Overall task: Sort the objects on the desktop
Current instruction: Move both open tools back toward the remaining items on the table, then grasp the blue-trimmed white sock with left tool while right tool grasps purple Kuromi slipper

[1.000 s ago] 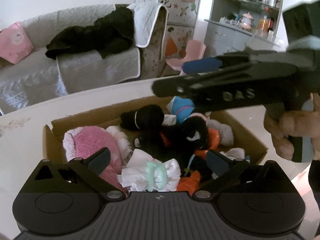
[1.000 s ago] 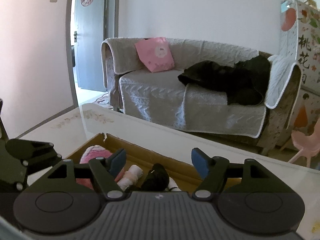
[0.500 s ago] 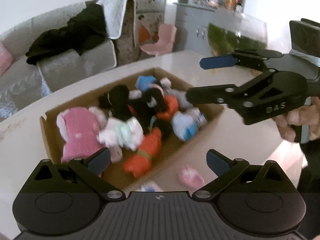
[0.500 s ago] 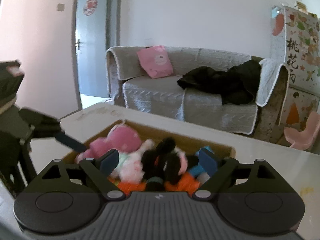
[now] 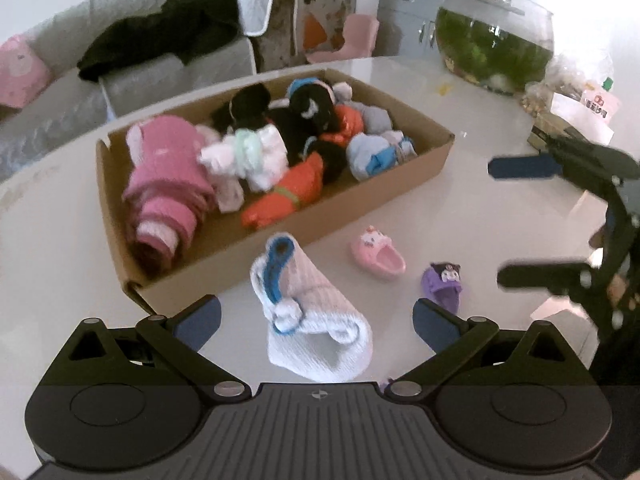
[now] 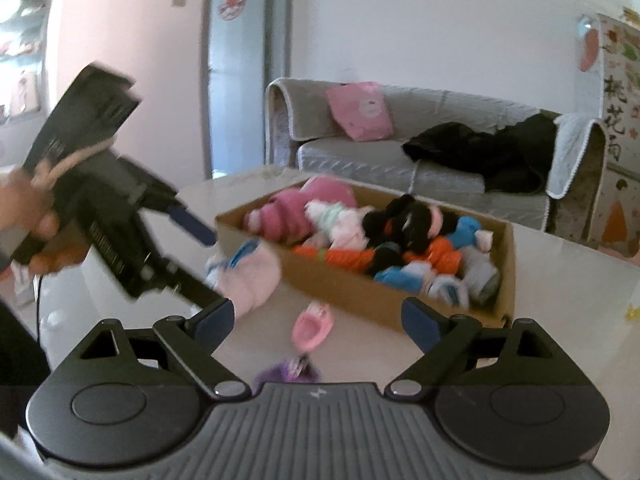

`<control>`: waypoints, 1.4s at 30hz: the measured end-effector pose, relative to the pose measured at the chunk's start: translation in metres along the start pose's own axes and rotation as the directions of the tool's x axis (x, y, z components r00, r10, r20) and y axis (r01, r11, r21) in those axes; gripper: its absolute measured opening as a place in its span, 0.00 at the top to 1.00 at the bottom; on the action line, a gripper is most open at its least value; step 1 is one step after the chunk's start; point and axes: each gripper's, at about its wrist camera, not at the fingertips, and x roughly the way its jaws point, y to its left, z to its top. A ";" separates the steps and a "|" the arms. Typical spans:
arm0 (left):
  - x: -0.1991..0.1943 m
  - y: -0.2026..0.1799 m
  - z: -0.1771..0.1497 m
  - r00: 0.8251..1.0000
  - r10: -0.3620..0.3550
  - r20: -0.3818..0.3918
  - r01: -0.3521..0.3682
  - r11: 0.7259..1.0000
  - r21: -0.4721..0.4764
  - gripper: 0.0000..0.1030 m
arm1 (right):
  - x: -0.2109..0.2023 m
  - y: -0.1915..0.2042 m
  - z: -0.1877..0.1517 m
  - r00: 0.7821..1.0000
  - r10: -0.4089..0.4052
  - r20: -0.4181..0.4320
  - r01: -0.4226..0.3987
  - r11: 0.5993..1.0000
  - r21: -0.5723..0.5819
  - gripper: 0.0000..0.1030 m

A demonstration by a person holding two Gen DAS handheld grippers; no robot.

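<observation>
Cardboard box [image 5: 400, 196] full of rolled socks and soft stuff sits out ahead of both sets of fingers now, whereas half a second ago the left camera was right over it, so the left gripper [image 5: 316, 320] has backed off and dropped lower. Its fingers are spread wide with nothing in them, and a white sock with blue trim [image 5: 316, 320] lies on the table [image 5: 460, 208] between the tips. A pink mini slipper [image 5: 378, 254] and a purple one [image 5: 442, 284] lie just past the right fingertip. The right gripper [image 6: 318, 320] is wide open too and empty, with the pink slipper [image 6: 312, 326] between its fingers, in front of the box [image 6: 340, 284].
</observation>
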 end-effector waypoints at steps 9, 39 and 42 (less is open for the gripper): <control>0.020 -0.004 -0.002 0.999 -0.017 -0.042 0.014 0.999 -0.050 0.00 | 0.019 0.011 -0.015 0.997 0.062 -0.055 -0.065 0.995 -0.070 0.14; 0.045 -0.001 -0.005 0.991 0.115 -0.068 -0.120 0.990 -0.073 0.01 | 0.040 0.006 -0.023 0.972 0.121 -0.201 -0.135 0.989 -0.056 0.46; 0.041 -0.004 -0.005 0.993 0.100 -0.056 -0.103 0.993 -0.059 0.17 | 0.035 0.009 -0.023 0.970 0.133 -0.205 -0.150 0.987 -0.065 0.57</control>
